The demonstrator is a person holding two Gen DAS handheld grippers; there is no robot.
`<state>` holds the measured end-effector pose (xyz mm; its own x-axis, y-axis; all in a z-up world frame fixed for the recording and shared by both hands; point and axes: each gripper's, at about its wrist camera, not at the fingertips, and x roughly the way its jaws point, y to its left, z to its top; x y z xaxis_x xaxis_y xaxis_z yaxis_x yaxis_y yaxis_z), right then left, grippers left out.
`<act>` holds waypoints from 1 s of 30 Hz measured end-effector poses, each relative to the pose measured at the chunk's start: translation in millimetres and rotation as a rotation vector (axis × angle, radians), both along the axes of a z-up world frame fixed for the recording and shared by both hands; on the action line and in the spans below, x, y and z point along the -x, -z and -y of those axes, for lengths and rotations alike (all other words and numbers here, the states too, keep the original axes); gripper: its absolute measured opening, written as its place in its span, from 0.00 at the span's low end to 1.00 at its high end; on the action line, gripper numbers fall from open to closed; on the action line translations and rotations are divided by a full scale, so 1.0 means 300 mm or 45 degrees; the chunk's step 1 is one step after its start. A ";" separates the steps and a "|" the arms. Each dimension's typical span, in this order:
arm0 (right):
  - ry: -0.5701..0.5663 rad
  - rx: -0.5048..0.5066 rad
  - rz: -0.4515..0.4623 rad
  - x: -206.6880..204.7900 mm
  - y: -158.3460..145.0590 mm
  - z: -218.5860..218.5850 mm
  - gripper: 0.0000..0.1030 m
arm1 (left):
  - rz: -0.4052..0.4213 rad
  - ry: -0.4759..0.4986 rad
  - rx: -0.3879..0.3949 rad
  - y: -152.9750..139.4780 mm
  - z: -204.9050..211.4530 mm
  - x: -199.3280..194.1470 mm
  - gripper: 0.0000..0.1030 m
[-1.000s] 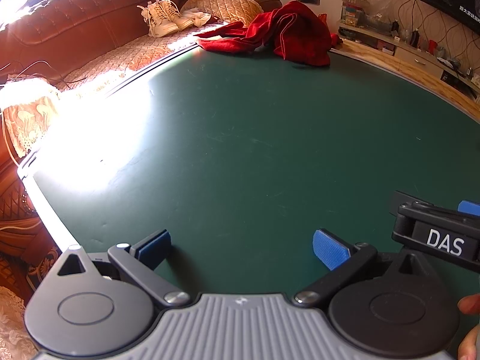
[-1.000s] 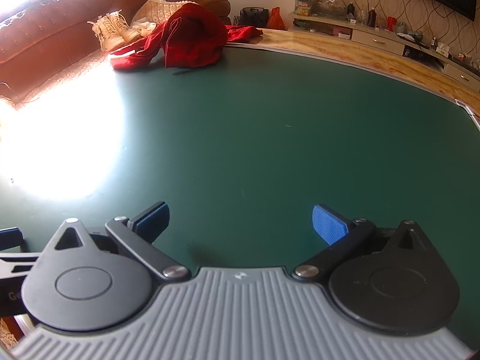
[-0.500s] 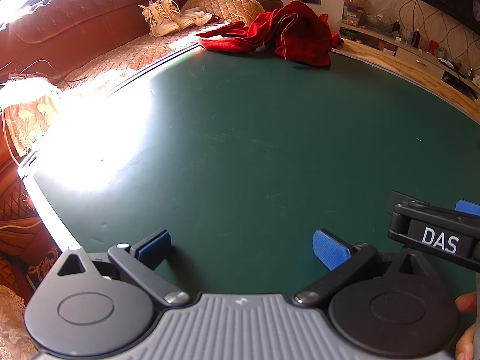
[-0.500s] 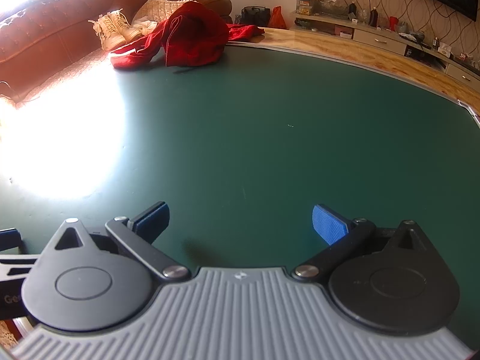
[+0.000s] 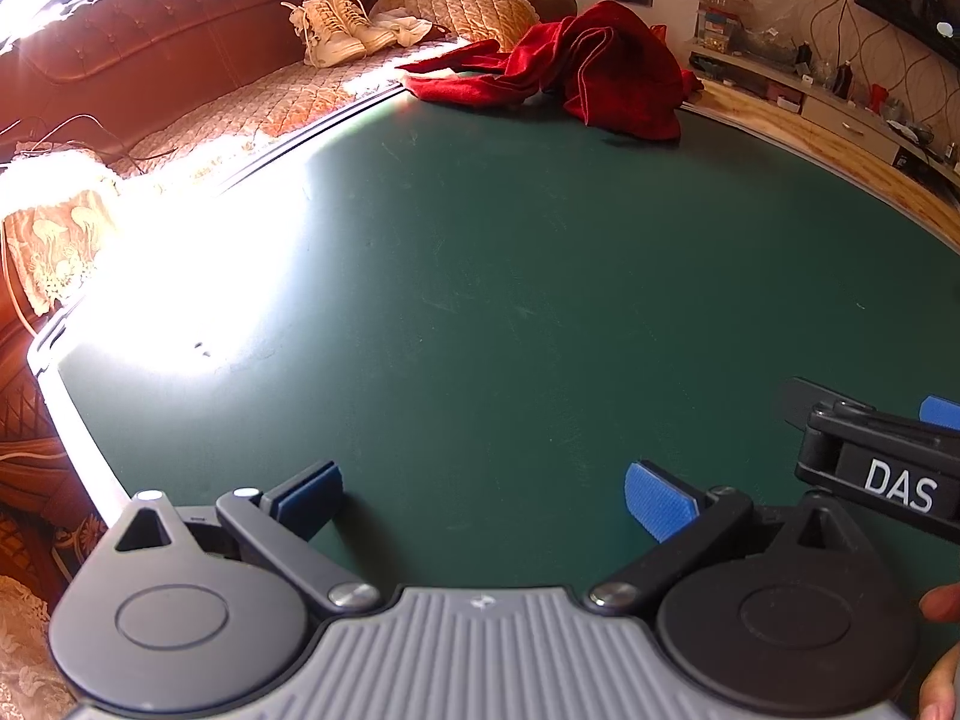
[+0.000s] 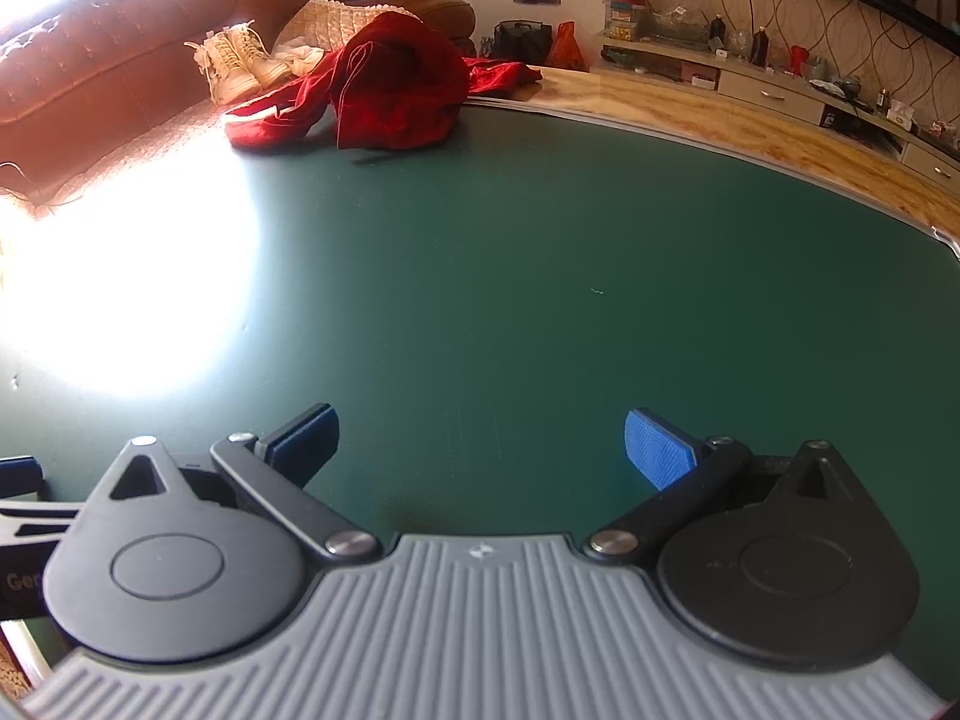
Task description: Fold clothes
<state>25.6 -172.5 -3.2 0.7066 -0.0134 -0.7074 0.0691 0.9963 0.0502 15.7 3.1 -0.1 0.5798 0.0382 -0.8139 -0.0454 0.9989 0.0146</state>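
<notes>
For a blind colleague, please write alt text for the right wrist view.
A crumpled red velvet garment lies at the far edge of a dark green table, far ahead of the open, empty right gripper with blue pads. Behind it, cream lace-up boots stand on a brown leather sofa; sun glare whitens the table's left side.

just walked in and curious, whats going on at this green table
A person holds a two-finger gripper in each hand over a green table. The left gripper and the right gripper are both open and hold nothing, side by side near the table's near edge. The only clothing in sight, a crumpled red garment, lies unfolded at the far edge by the sofa. No folding has begun; neither gripper touches the cloth.
</notes>
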 end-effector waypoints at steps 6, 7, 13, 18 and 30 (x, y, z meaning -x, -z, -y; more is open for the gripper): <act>-0.009 0.006 0.020 -0.038 -0.008 0.003 1.00 | 0.004 -0.009 -0.014 0.001 -0.002 -0.042 1.00; -0.011 0.008 0.023 -0.045 -0.008 0.003 1.00 | 0.006 -0.010 -0.017 0.000 -0.001 -0.049 1.00; -0.005 -0.007 0.021 -0.083 0.001 0.007 1.00 | 0.009 -0.010 -0.026 0.002 0.006 -0.085 1.00; -0.004 -0.014 0.031 -0.103 0.008 0.014 1.00 | 0.012 0.003 -0.032 0.006 0.009 -0.111 1.00; 0.030 0.006 -0.013 -0.148 0.038 0.036 1.00 | 0.025 0.020 -0.007 -0.006 0.021 -0.246 1.00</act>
